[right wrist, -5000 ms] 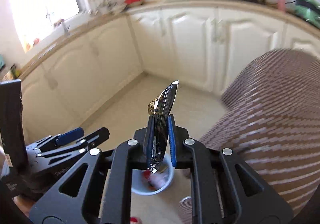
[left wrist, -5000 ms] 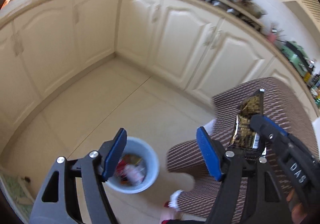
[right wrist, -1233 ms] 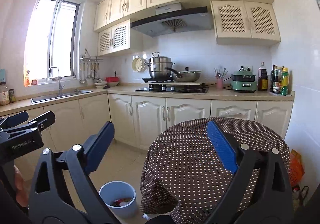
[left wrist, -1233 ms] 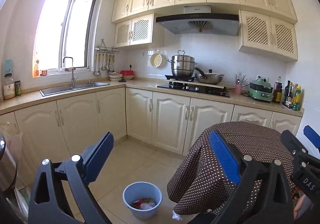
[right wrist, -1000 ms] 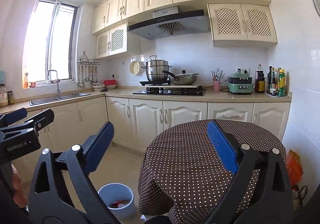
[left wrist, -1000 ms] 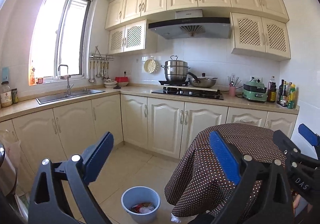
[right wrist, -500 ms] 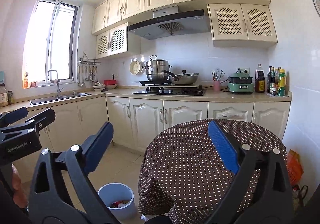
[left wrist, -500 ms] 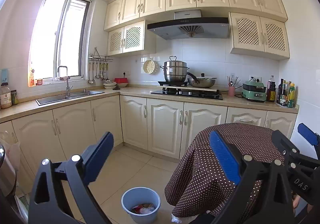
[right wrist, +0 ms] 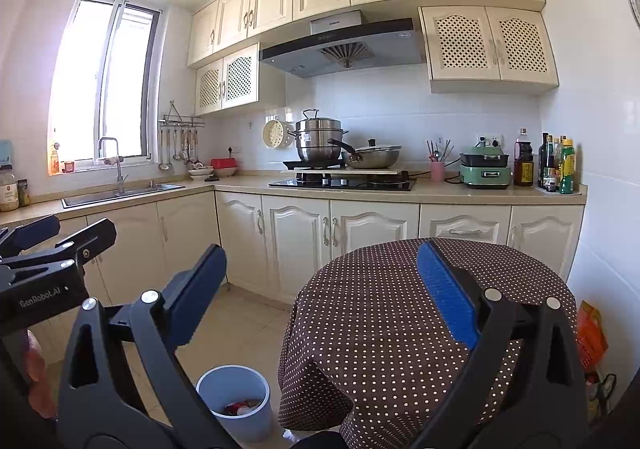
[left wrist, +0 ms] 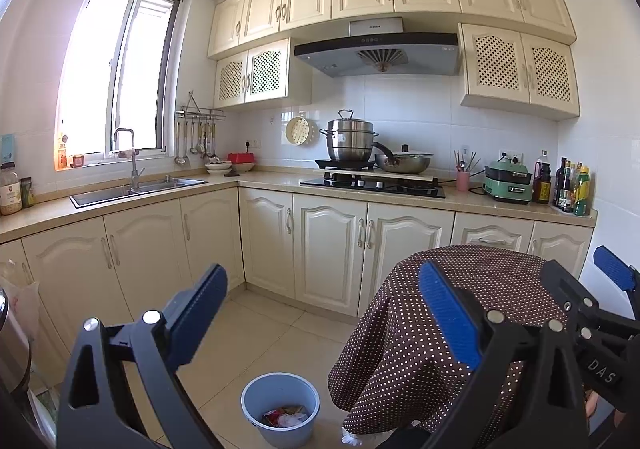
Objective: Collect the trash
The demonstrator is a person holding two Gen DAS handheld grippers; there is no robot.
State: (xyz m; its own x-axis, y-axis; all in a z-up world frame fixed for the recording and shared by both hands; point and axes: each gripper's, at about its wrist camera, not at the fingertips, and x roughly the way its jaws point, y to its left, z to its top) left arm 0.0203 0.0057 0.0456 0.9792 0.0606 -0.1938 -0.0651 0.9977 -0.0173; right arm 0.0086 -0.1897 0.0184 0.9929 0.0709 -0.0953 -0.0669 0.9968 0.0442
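- While you hold both tools level at the kitchen, the biggest thing near you is the round table (right wrist: 384, 313) under its dotted brown cloth; its top shows no trash in either view.
- Cabinets (left wrist: 332, 249) and the counter (left wrist: 264, 179) run behind; the counter carries cookware and bottles, nothing I'd call trash from here.
- Your left gripper (left wrist: 320, 313) has its blue pads spread wide, nothing between them.
- Your right gripper (right wrist: 320, 293) is just as wide apart and empty; it also shows at the right edge of the left view.
- Task's thing: the blue bin (left wrist: 280, 405) stands on the floor tiles just beside the hanging cloth, with wrappers (left wrist: 286, 417) lying in its bottom. Judging by that, collection looks done or close.
- Small white scrap (left wrist: 350, 439) on the floor under the cloth hem, near the bin. Can't tell if it's trash or cloth trim.
- Risk: if you go for that scrap, a low reach could snag the cloth hem between the pads and drag it.
- Risk: a swing down on that side could knock the light bin over and spill it.
- Risk: your two tools sit close, so they could clash.
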